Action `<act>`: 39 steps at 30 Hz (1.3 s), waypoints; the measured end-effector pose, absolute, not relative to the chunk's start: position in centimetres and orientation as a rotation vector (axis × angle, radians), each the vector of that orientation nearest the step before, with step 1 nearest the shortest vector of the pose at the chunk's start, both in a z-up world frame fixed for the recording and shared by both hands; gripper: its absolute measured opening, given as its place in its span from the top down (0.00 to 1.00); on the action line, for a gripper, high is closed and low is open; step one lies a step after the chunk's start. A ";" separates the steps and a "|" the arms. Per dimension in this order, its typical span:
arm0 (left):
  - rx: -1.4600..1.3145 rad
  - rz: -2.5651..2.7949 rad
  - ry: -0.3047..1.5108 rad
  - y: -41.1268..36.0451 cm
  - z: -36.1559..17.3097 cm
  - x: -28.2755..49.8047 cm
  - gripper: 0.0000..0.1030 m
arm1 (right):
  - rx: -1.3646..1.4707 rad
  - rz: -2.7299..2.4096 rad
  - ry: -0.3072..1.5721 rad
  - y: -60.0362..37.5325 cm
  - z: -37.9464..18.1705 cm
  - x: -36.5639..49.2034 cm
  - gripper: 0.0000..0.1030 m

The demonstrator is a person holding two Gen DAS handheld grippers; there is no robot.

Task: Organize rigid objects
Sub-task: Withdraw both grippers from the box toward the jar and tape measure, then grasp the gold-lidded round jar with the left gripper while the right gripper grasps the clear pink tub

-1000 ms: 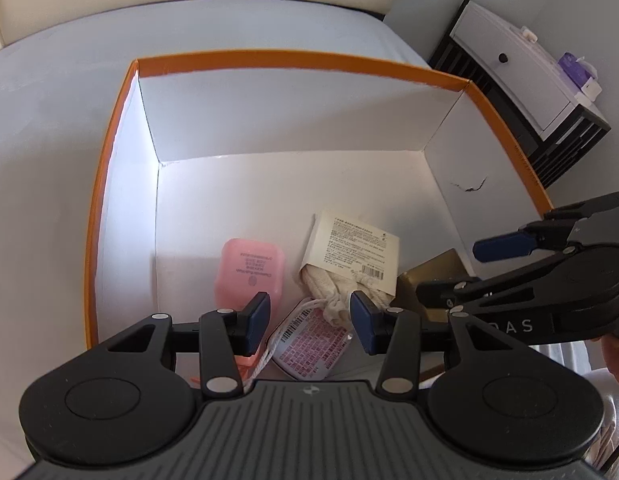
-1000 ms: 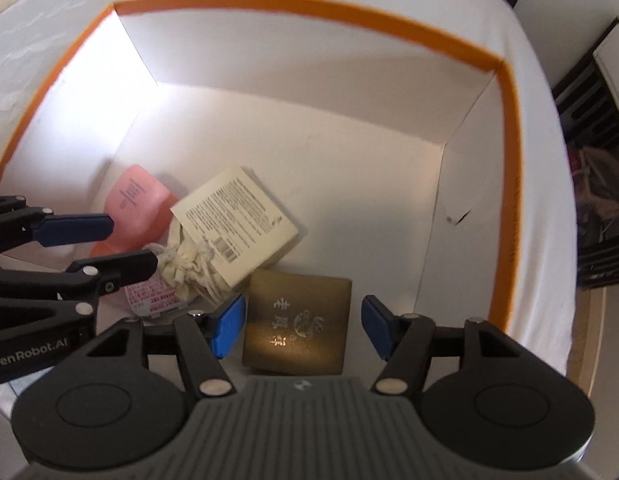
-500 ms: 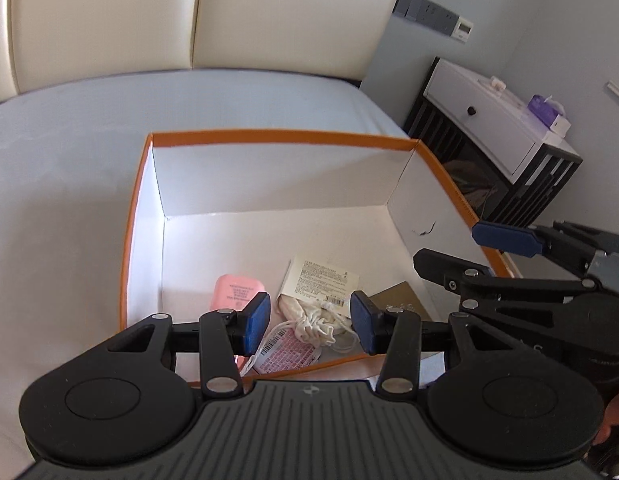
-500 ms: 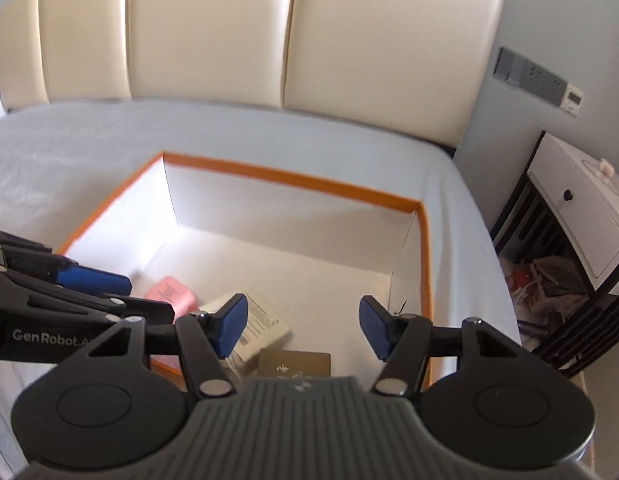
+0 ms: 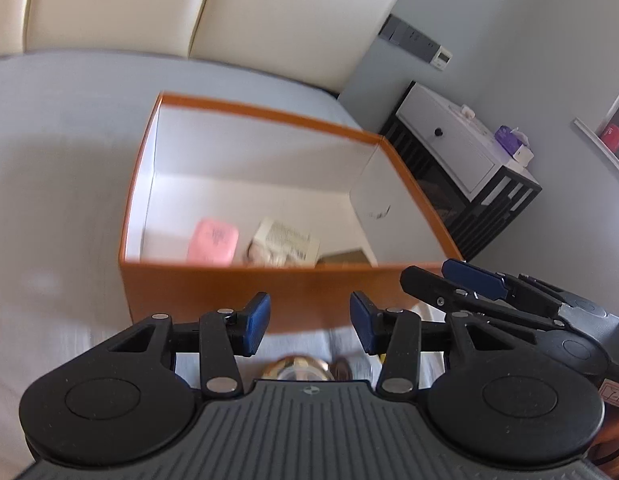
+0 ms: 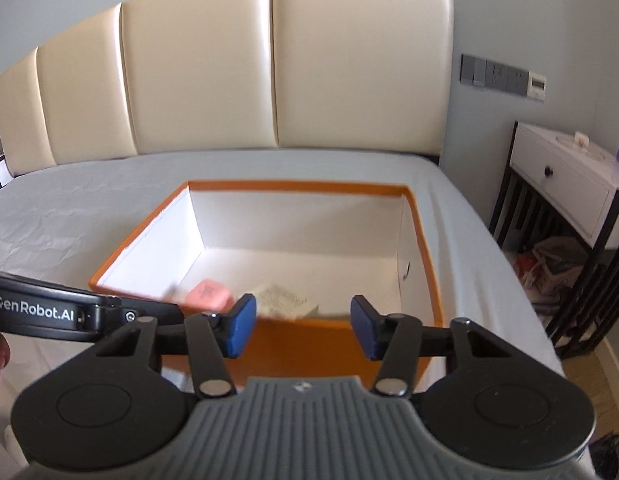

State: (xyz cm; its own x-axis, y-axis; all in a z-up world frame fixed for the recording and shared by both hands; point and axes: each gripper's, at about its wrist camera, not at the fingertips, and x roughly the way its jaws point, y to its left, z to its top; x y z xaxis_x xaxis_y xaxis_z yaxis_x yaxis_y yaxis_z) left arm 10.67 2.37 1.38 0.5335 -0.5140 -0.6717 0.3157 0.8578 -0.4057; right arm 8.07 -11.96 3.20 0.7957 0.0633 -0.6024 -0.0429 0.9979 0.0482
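Observation:
An open orange box (image 5: 245, 286) with white inner walls sits on the bed; it also shows in the right wrist view (image 6: 305, 346). Inside lie a pink case (image 5: 212, 240), a cream tagged pouch (image 5: 283, 242) and a brown card (image 5: 343, 258). The pink case (image 6: 209, 295) and pouch (image 6: 285, 300) show in the right wrist view too. My left gripper (image 5: 309, 322) is open and empty, in front of the box's near wall. My right gripper (image 6: 299, 326) is open and empty, also outside the near wall. A round shiny object (image 5: 295, 368) lies on the bed just under the left gripper.
The pale grey bed sheet (image 6: 89, 208) surrounds the box. A cream padded headboard (image 6: 269, 72) stands behind. A white and black nightstand (image 6: 565, 184) stands to the right of the bed, with clutter on the floor below it.
Both grippers have pulled up and back out of the box, from just over the items inside to in front of its near wall. Both stayed open and empty.

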 end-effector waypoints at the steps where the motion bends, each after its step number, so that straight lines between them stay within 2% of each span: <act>1: -0.254 -0.495 0.899 2.5 0.9 10.4 0.48 | 0.041 0.055 0.675 -12.0 2.7 7.8 0.51; 12: -0.109 -0.544 1.097 -0.2 -3.5 6.3 0.48 | 0.160 0.032 0.908 -12.7 -1.1 4.4 0.51; 16: -0.068 -0.515 1.082 -0.7 -3.4 6.1 0.48 | 0.185 0.017 0.931 -12.8 -1.3 3.6 0.46; 19: -0.119 -0.482 1.081 0.2 -3.9 6.2 0.48 | 0.190 0.019 0.988 -12.3 -1.4 4.2 0.36; 25: -0.143 -0.452 1.073 0.7 -3.9 6.3 0.48 | 0.189 -0.036 1.105 -11.7 -2.1 5.9 0.33; 35: -0.196 -0.404 1.091 1.6 -4.4 7.2 0.48 | 0.152 0.015 1.264 -10.7 -4.4 8.0 0.33; 39: -0.202 -0.398 1.108 1.6 -4.6 7.5 0.49 | 0.130 0.028 1.252 -10.2 -4.6 7.9 0.38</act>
